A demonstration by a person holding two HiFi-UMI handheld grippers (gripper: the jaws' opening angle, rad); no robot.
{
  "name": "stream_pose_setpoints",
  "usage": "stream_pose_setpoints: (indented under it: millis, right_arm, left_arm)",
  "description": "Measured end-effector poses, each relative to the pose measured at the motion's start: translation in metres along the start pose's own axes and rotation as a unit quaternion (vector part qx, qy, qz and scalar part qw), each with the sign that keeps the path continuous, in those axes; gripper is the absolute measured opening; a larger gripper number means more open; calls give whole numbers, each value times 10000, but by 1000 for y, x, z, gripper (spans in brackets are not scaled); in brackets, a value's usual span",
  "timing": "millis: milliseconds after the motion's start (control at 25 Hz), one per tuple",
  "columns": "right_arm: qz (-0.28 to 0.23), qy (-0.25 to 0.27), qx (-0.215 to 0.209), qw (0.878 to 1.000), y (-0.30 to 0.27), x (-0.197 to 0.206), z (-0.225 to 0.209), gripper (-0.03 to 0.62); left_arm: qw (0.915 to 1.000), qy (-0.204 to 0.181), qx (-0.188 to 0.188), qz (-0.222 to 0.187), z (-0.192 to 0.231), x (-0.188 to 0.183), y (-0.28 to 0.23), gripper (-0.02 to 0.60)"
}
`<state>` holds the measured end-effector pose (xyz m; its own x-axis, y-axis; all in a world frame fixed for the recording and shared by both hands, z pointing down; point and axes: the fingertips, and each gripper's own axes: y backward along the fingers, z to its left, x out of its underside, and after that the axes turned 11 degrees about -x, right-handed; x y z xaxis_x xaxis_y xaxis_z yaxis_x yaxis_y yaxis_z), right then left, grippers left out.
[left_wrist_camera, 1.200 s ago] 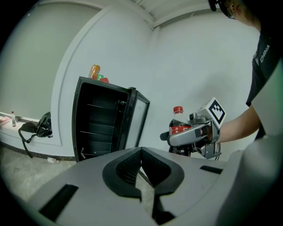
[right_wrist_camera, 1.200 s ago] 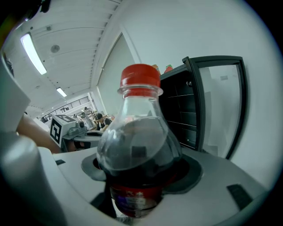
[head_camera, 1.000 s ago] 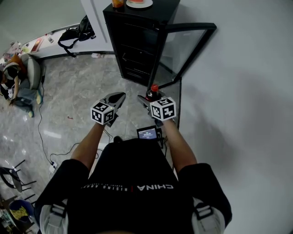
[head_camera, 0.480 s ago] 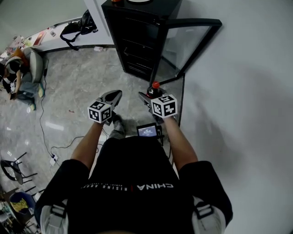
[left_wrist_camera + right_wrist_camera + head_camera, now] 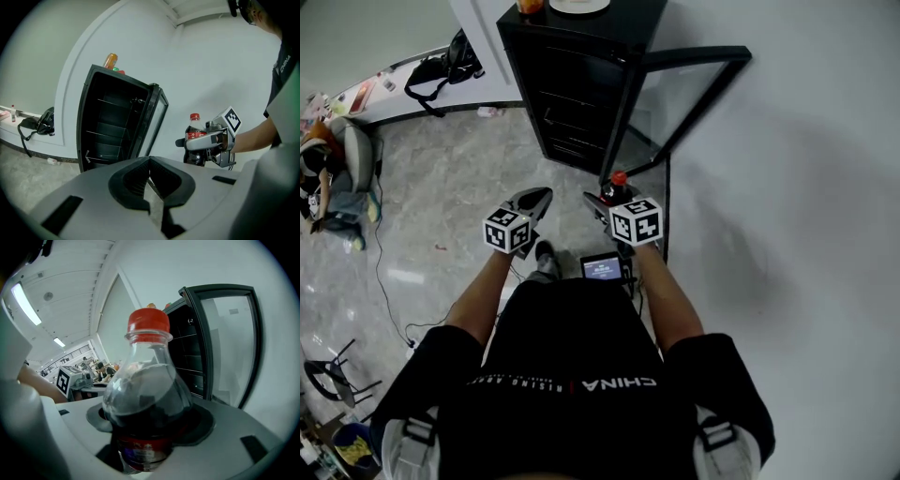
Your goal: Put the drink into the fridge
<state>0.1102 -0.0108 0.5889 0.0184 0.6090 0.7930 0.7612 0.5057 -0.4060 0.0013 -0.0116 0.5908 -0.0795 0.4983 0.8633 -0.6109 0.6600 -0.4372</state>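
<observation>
Right gripper (image 5: 607,199) clamped on cola bottle (image 5: 147,394) — upright, left gripper (image 5: 149,182) jaws together, empty, fridge (image 5: 572,94) door open

Floor (image 5: 459,178): grey marbled tile, glossy, with a thin cable (image 5: 382,253) trailing across it. Plain white wall (image 5: 797,187) on my right. Low white ledge (image 5: 380,101) along the far wall, black bag (image 5: 431,67) resting on it. Ceiling strip lights (image 5: 26,303) lit. Dark-framed chair (image 5: 328,380) at my left.
</observation>
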Motion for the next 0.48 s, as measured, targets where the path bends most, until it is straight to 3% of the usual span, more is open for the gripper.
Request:
stream_pose_setpoints:
  millis: [480]
  right_arm:
    - [-229, -141, 505, 9984, -69, -58, -7, 316]
  left_arm:
    - [9975, -317, 629, 92, 82, -41, -20, 11]
